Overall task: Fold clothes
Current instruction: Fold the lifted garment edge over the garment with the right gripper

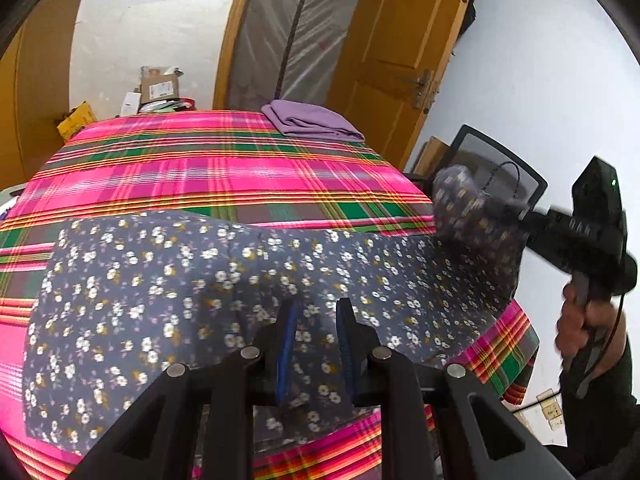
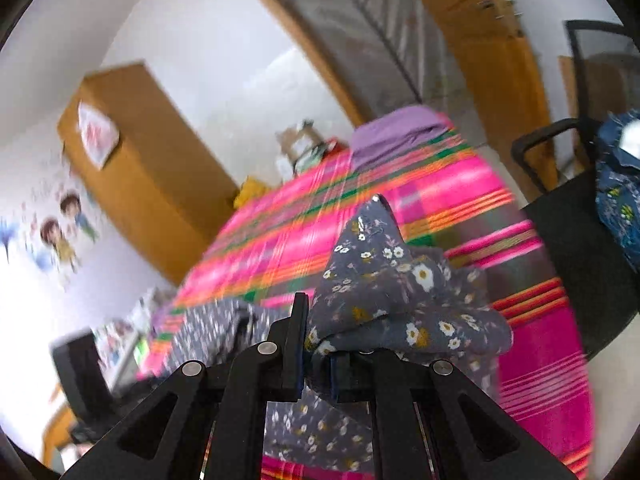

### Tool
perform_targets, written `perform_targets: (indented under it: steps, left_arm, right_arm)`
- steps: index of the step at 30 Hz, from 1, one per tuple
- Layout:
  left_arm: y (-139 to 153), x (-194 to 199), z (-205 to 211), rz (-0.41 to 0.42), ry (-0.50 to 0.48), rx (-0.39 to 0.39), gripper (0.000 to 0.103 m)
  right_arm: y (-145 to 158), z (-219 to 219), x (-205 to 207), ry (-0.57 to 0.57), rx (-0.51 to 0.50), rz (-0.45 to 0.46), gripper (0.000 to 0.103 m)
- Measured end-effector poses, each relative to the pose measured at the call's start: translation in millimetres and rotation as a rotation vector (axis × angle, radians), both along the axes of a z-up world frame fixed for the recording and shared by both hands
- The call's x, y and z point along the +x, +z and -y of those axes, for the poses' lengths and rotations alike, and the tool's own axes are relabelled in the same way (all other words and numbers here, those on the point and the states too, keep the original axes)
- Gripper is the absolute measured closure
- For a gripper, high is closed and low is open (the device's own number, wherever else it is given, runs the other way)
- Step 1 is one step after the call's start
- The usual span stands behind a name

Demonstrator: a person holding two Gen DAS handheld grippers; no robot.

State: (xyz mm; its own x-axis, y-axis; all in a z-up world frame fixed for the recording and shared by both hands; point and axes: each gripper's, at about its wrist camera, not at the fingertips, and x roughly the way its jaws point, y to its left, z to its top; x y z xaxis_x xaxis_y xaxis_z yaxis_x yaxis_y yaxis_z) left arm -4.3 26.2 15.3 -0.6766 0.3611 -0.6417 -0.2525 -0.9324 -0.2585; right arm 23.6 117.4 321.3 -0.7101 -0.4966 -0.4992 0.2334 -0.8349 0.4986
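Your right gripper (image 2: pixel 316 364) is clamped on the floral garment (image 1: pixel 168 288); your left gripper (image 1: pixel 316 344) straddles it, grip unclear. Carry the corner across, landing short of the purple cloth (image 1: pixel 316 122).

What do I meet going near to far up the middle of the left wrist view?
Left hand-held gripper → floral garment → bare plaid bedspread → folded purple cloth → plastic-covered doorway.
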Motion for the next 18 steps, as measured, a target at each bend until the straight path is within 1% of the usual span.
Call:
perform_targets:
  steps: [4,5,7,10,11,12,15,18]
  left_arm:
    - [-1.3,2.5,11.6,0.001,0.025,0.009,0.083]
    - [-1.8,3.1,14.0,0.001,0.029,0.010,0.083]
    - [-2.9,4.0,18.3,0.002,0.037,0.014,0.083]
    - [-4.9,4.4,24.2,0.006,0.048,0.019,0.083]
    - [-5.7,4.4,25.9,0.007,0.051,0.021,0.083]
    - [-6.3,4.5,27.5,0.009,0.053,0.023,0.083]
    - [-8.7,4.6,30.8,0.015,0.058,0.026,0.083]
    - [-11.1,5.1,32.7,0.020,0.058,0.029,0.083]
  right_arm:
    - [-22.7,37.7,-3.1,0.066,0.115,0.043,0.094]
    - [-31.2,47.0,-5.4,0.089,0.145,0.063,0.091]
    - [-41.6,59.7,-6.1,0.114,0.200,0.093,0.090]
    - [-53.2,74.3,-4.4,0.138,0.267,0.123,0.078]
    - [-54.9,72.4,-3.5,0.135,0.262,0.117,0.073]
    - [-56.4,67.6,-3.3,0.123,0.252,0.109,0.072]
    - [-52.7,49.3,-0.2,0.029,0.174,0.098,0.070]
    - [-51.2,34.0,-5.9,-0.060,0.080,0.121,0.070]
